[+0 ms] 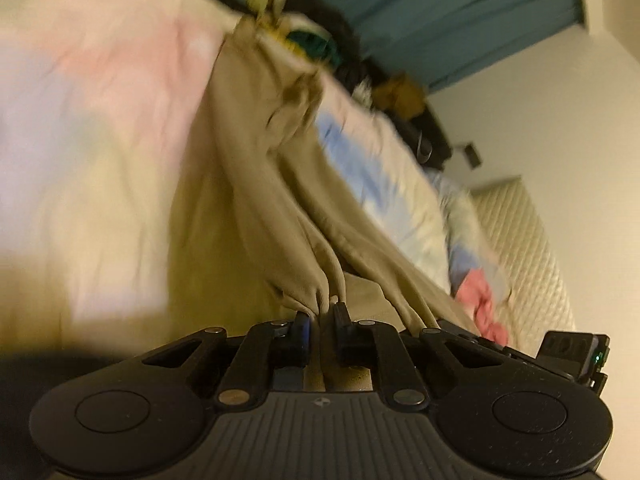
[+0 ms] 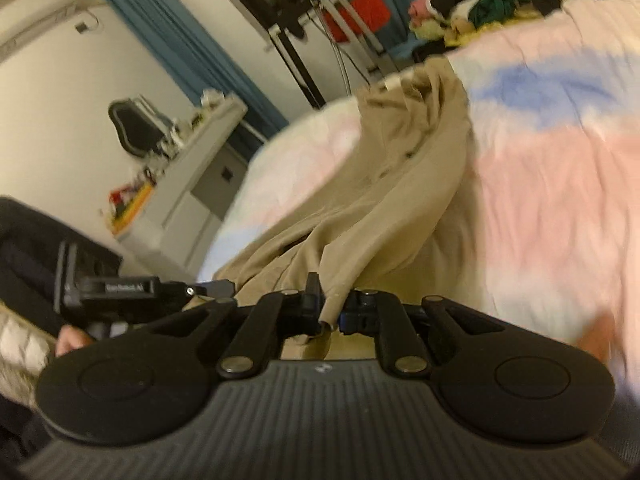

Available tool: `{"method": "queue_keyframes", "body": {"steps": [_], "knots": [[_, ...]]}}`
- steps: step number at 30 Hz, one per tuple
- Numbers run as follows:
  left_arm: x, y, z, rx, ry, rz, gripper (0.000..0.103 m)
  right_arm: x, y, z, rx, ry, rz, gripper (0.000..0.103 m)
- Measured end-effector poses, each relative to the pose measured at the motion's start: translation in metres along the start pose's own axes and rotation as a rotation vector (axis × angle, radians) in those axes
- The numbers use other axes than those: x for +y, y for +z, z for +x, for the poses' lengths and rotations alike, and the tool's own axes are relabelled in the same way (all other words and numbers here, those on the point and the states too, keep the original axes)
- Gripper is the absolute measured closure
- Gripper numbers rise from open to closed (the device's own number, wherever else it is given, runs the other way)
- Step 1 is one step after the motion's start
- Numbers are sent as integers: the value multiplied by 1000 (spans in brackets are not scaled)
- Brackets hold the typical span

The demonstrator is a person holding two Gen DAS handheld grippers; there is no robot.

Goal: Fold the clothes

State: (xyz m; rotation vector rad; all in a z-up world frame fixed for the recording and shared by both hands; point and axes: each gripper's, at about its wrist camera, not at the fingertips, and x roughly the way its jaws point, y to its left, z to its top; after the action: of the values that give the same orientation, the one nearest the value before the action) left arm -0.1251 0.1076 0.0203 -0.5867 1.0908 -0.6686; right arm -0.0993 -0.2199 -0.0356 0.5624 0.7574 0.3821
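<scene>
Jaws of both grippers, left [image 1: 320, 316] and right [image 2: 330, 304], are pinched on tan garment [image 1: 256, 184], lifted off the bed [image 2: 540, 168].

You had plain khaki-tan cloth [image 1: 256, 184] running ahead of your black left claw [image 1: 320, 316]. The bedspread [image 1: 80, 120] to its left was mottled pastel: pink, pale blue, cream. Ahead of your black right claw [image 2: 332, 304], far off, the clothes pile [image 2: 484, 0] showed black, green, yellow, pink; teal curtain [image 2: 168, 36] up left.
</scene>
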Motion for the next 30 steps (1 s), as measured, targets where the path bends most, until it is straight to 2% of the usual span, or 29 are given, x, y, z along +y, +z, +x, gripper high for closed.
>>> {"method": "queue_keyframes", "body": {"steps": [4, 7, 11, 15, 19, 24, 27, 30], "knots": [[7, -13, 8, 21, 9, -72, 92, -13, -32, -8, 22, 3, 60, 92], [5, -5, 19, 11, 10, -94, 92, -23, -28, -4, 14, -6, 120, 92], [4, 34, 35, 0, 40, -92, 91, -30, 1, 15, -12, -18, 153, 92], [2, 91, 55, -32, 79, -85, 91, -46, 42, 50, -39, -36, 174, 92], [7, 153, 86, -68, 138, -60, 91, -71, 92, 104, -63, -62, 206, 91], [18, 220, 130, -172, 193, -17, 91, -100, 142, 169, -88, -103, 227, 91], [26, 242, 153, -218, 206, 26, 91, -111, 160, 199, -121, -139, 175, 91], [38, 247, 169, -225, 210, 48, 90, -125, 166, 222, -138, -154, 140, 90]]}}
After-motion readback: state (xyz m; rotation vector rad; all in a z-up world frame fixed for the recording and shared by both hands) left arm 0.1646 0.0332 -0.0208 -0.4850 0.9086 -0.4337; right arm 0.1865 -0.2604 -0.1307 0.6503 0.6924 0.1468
